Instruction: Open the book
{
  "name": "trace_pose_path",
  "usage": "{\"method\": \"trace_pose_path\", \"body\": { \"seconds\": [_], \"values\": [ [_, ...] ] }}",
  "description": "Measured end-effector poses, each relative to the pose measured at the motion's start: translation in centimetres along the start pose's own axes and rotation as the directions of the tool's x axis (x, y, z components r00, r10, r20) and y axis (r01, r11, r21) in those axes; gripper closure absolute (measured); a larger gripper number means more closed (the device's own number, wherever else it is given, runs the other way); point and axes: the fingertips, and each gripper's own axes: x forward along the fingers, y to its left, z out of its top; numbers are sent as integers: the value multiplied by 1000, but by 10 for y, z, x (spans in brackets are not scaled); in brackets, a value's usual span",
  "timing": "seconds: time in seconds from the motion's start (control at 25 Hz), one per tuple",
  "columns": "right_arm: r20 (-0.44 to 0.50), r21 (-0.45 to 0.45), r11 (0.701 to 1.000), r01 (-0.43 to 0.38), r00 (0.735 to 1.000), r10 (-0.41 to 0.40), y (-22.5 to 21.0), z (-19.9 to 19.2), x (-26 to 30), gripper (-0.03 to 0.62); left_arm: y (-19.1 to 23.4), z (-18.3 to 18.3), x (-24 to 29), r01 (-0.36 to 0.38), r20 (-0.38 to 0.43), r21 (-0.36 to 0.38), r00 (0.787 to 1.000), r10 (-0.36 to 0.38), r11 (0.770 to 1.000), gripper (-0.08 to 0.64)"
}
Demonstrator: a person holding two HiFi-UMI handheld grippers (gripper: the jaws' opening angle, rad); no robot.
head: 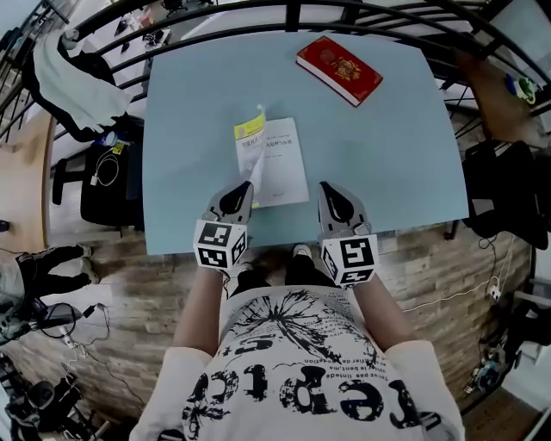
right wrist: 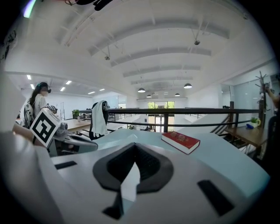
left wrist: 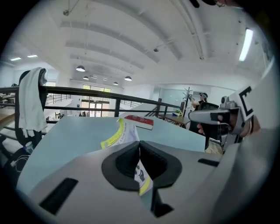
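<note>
A thin white booklet [head: 286,164] lies on the light blue table [head: 379,155] just ahead of me. Its yellow-edged cover [head: 255,142] stands lifted off the pages. My left gripper [head: 244,193] is shut on the cover's near edge. In the left gripper view the cover [left wrist: 117,133] runs up from between the black pads [left wrist: 129,162]. My right gripper [head: 331,191] hovers over the table's front edge, right of the booklet, shut with nothing in it. A thick red book [head: 339,70] lies closed at the far right and also shows as the red book [right wrist: 180,141] ahead.
A black railing [head: 258,13] curves round the table's far side. A chair draped with a white cloth [head: 73,77] stands at the left, and dark bags [head: 508,198] sit at the right. The table's front edge [head: 284,241] is close to my body.
</note>
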Motion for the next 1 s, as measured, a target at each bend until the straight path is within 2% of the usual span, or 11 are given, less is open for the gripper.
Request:
{"method": "trace_pose_path", "body": {
  "seconds": [0.12,0.24,0.48,0.68,0.84,1.0],
  "values": [
    [-9,-10,1000,-16,1000,16,27,0,7,581,34,-8,-25,-52,12,-57,999,53,997,540],
    [-21,-15,999,-29,999,29,49,-2,13,581,64,-29,-42,-105,-15,-99,994,104,990,540],
    [-38,-19,999,-44,998,43,83,-8,23,581,113,-80,-64,-199,-110,-133,977,185,971,538],
    [-37,-13,1000,-27,999,26,101,-12,24,581,139,-125,-67,-215,-203,-120,961,188,969,538],
    [-38,-7,1000,-14,999,14,117,-19,21,581,157,-160,-64,-255,-298,-148,933,202,956,537],
    [-56,-4,1000,1,998,-2,129,-30,10,581,164,-171,-62,-310,-371,-172,899,230,935,535]
  ]
}}
